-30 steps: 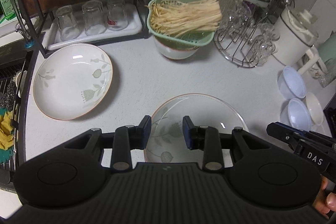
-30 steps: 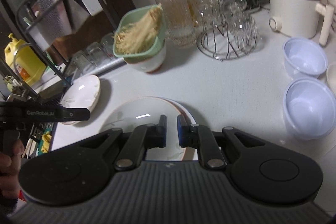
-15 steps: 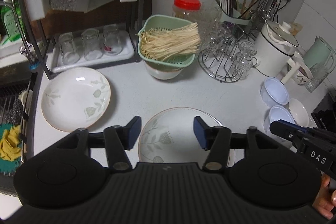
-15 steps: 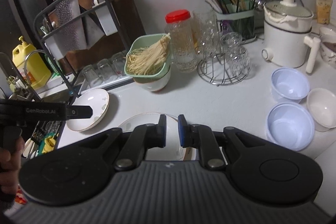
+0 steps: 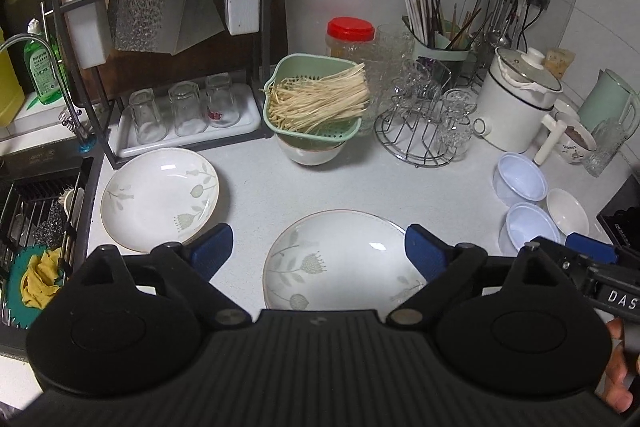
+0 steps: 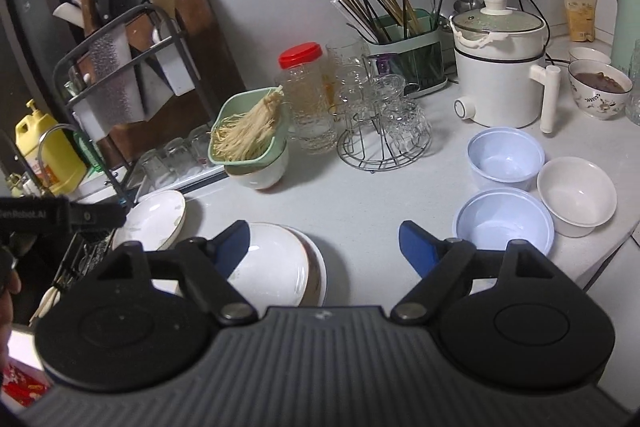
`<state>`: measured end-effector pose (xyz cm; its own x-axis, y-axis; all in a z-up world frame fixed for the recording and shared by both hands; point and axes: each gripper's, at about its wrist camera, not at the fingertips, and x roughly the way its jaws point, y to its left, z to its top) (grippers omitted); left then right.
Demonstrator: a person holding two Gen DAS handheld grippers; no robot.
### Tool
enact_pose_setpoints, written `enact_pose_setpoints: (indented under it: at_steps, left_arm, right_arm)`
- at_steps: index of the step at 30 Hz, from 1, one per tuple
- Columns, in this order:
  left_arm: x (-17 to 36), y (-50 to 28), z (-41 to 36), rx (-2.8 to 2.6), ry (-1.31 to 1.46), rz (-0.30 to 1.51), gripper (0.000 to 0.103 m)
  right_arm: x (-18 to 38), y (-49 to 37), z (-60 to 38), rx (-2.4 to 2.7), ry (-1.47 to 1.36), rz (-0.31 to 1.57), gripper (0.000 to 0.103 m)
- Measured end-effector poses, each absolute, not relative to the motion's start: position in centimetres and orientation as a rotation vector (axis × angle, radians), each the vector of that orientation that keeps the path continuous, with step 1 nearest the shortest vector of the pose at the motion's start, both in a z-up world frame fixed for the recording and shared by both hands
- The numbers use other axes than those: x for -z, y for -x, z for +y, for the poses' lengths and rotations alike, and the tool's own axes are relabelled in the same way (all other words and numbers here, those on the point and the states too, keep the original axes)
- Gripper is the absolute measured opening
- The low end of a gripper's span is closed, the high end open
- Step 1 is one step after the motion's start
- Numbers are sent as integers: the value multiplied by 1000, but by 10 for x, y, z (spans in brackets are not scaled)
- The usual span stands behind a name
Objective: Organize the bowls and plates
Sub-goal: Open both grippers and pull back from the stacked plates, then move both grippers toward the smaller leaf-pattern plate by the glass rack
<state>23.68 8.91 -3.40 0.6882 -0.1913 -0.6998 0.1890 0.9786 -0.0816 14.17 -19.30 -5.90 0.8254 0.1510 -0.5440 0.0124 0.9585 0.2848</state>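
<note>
A white flowered plate (image 5: pixel 340 259) lies on the counter just beyond my left gripper (image 5: pixel 318 253), which is open and empty above its near rim. A second flowered plate (image 5: pixel 160 197) lies at the left by the sink. My right gripper (image 6: pixel 324 247) is open and empty, with the near plate (image 6: pixel 276 267) under its left finger. Two pale blue bowls (image 6: pixel 506 161) (image 6: pixel 504 225) and a white bowl (image 6: pixel 576 195) stand to the right. They also show in the left wrist view, the blue bowls (image 5: pixel 520 181) and the white bowl (image 5: pixel 568 213).
A green colander of noodles (image 5: pixel 316 103) sits on a white bowl at the back. A wire glass rack (image 5: pixel 424 123), a white pot (image 5: pixel 520 107), a utensil holder (image 6: pixel 408 55) and a tray of glasses (image 5: pixel 184 115) line the back. The sink (image 5: pixel 36 227) is at the left.
Both grippers have pulled up and back from the near plate. The left jaws opened wider. The right jaws went from shut to wide open.
</note>
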Motion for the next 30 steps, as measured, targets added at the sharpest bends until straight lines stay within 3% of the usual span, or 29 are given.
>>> enact_pose_setpoints:
  at_steps: [30]
  left_arm:
    - [54, -207, 120, -45, 172, 878, 96]
  right_arm:
    - [49, -139, -159, -340, -184, 606, 83]
